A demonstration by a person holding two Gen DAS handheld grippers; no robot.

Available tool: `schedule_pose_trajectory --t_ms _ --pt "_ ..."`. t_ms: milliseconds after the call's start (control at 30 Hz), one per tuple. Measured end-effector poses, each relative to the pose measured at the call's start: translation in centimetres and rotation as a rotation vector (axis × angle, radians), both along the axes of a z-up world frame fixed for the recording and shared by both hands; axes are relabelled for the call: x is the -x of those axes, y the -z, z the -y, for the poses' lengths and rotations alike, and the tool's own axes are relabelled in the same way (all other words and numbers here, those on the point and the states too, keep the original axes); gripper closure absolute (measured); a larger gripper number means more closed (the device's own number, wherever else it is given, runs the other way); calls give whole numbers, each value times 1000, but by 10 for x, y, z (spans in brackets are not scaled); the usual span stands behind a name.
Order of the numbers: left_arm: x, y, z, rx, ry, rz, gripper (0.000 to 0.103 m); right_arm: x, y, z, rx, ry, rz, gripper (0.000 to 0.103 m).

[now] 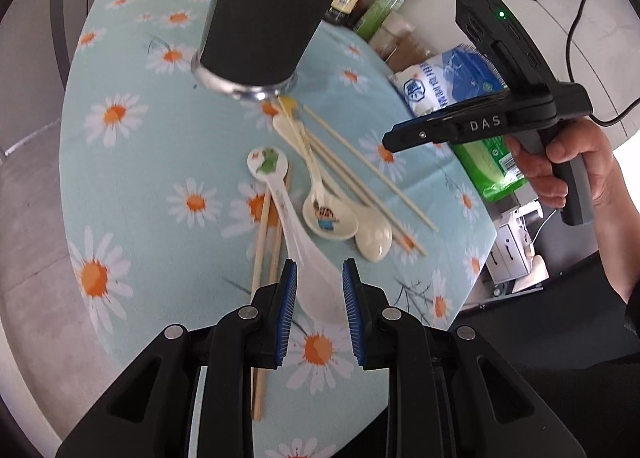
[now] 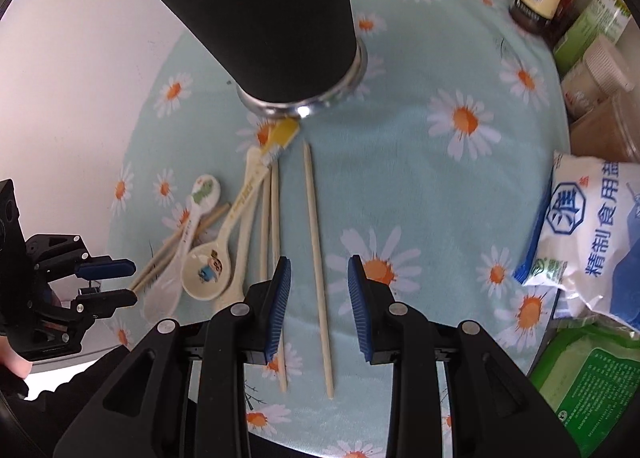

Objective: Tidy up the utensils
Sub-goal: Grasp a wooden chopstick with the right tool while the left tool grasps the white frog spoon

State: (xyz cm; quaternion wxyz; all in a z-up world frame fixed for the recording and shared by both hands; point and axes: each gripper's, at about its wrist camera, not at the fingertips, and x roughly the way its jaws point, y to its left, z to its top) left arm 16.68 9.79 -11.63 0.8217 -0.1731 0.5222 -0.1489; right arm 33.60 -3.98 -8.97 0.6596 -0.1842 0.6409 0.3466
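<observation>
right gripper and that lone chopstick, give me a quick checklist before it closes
1. Right gripper jaws apart, nothing held: ok.
2. Lone chopstick lined up between the pads: ok, it runs through the gap.
3. Pads low enough to touch the chopstick: cannot tell.
4. Neighbouring chopsticks clear of the grip: not ok, one lies right by the left-hand pad.
5. Left gripper out of the way: ok, it is over the white spoon, apart from this grab.
6. Black holder upright and reachable: ok, it stands just beyond the pile.
</observation>
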Motion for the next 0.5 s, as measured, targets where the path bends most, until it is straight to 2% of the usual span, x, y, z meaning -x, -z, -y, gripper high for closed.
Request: schedule_pose_trajectory --t_ms 233,300,500 --pt "3 13 -3 15 -2 -88 80 -4 17 -12 31 3 -97 72" --pt "2 17 -1 25 8 -111 80 -6 21 -18 46 0 -100 72" --pt "-6 27 -1 66 3 -185 80 -3 30 -36 106 -42 -67 82"
